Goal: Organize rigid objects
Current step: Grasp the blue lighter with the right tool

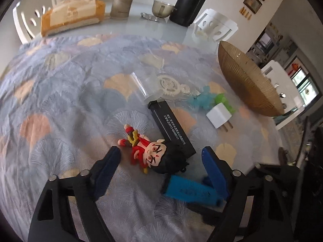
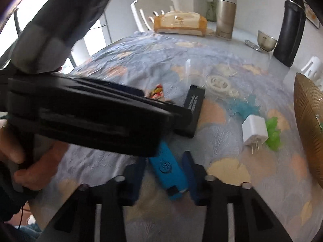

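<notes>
A red cartoon figurine (image 1: 150,151) lies on the patterned cloth between the fingers of my open left gripper (image 1: 161,157). A black box (image 1: 171,128) lies just beyond it, and a blue block (image 1: 189,191) lies by the right finger. In the right wrist view my right gripper (image 2: 164,166) is open with its fingers on either side of the blue block (image 2: 168,170), which rests on the cloth. The left gripper's black body (image 2: 80,111) crosses that view and hides most of the figurine (image 2: 156,92). A white charger plug (image 1: 220,118) (image 2: 254,130) lies to the right.
A brown ribbed bowl (image 1: 248,82) (image 2: 308,125) stands at the right edge. Clear plastic, a white gear (image 1: 168,84), blue and green translucent pieces (image 1: 203,100) lie mid-table. A tissue pack (image 1: 72,15), a metal tumbler (image 2: 226,16), a black bottle (image 2: 290,32) and a steel cup (image 2: 266,40) stand at the back.
</notes>
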Available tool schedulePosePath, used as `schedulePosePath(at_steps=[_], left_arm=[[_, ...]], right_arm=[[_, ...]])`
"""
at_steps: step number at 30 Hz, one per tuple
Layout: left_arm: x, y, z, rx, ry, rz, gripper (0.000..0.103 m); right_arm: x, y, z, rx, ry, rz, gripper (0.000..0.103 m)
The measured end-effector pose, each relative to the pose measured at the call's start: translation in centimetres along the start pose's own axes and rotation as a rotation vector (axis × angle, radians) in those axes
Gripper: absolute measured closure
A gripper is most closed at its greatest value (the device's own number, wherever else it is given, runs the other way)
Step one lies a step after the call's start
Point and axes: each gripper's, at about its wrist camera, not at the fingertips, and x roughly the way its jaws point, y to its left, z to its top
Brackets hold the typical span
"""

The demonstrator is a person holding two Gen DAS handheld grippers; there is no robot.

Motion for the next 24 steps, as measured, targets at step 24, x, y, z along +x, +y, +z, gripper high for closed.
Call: schedulePosePath(at_steps=[24], left_arm=[[-4.2,0.5,-5.6,0.207,-0.008,0.027,0.049]], right_arm=[[-2.7,0.3,-3.7,0.059,-0.046,-0.089,0.075]])
